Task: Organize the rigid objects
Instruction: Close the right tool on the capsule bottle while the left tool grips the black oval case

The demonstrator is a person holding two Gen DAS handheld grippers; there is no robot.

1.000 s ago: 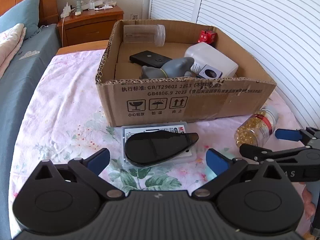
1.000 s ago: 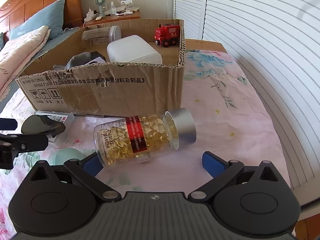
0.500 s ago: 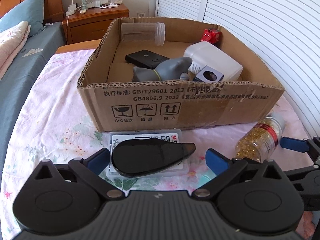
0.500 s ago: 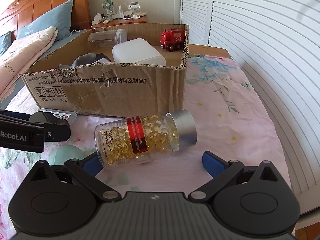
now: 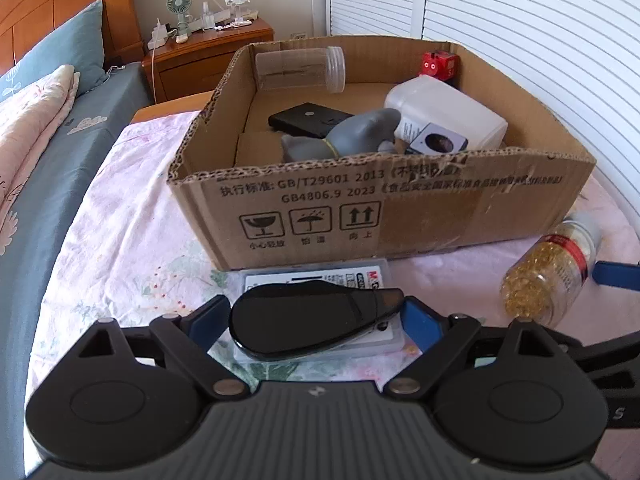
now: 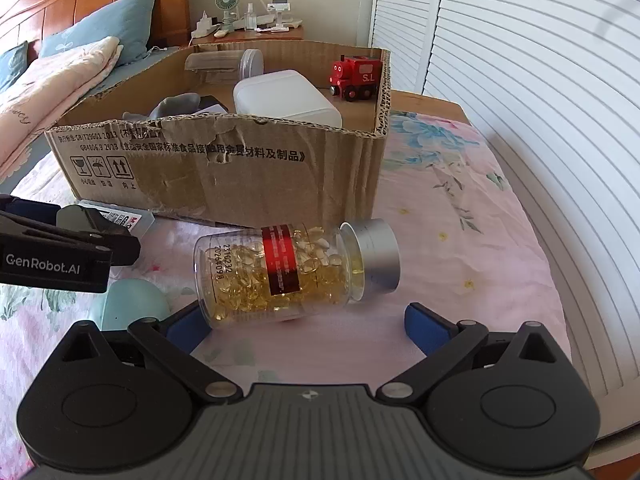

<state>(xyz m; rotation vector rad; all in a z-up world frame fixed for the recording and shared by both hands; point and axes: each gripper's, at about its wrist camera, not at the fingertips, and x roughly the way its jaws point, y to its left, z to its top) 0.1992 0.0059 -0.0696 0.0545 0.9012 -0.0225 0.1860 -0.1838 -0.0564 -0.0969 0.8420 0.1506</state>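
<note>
My left tool (image 5: 316, 316) is closing around the black case (image 5: 308, 322) by the surface's near edge, not gripping yet; slick shell might squirt out. Right tool (image 6: 306, 322) is wide open.

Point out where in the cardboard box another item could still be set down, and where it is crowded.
Free: the box floor at its near left corner, bordered by the left wall, the black case and the grey toy. Crowded: the right half, with the white container, the red train and a small card.
</note>
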